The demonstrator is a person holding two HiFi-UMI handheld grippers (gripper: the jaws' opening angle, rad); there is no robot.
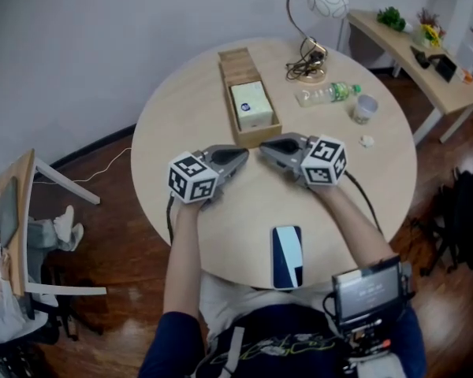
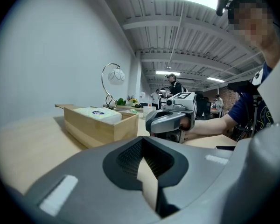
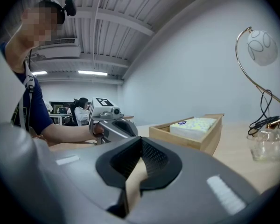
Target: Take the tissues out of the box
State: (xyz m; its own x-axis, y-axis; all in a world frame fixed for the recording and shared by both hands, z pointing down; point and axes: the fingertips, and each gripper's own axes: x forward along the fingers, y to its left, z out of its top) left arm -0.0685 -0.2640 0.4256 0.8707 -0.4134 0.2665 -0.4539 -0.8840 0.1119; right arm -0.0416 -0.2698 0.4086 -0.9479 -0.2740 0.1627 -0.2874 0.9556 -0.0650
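Left gripper (image 1: 243, 157), jaws pressed together with nothing between them, held in a hand low over a round, pale wooden table (image 1: 173, 109) and angled inward. Right gripper (image 1: 263, 150) opposite, jaws likewise closed and empty, its tip near the left one's tip without touching. Both tips just in front of the near end of a long, narrow wooden box (image 1: 226, 85) lying lengthwise across the middle of the table. Inside the box, toward its near end, a flat white pack of tissues (image 1: 251, 105) with a small dark blue mark on top, touched by neither gripper; far end of the box bare. To the right of the box, a lamp (image 1: 315, 6) with a curved gold stem and white globe shade, cable coiled at its base. Beside that, a clear plastic bottle (image 1: 327, 94) lying on its side, then a clear cup (image 1: 365, 108) standing upright. At the near edge of the table, a phone (image 1: 287, 256) lying flat, screen up. Beyond the table at upper right, a light desk (image 1: 402, 42) over a dark wood floor (image 1: 110, 235).
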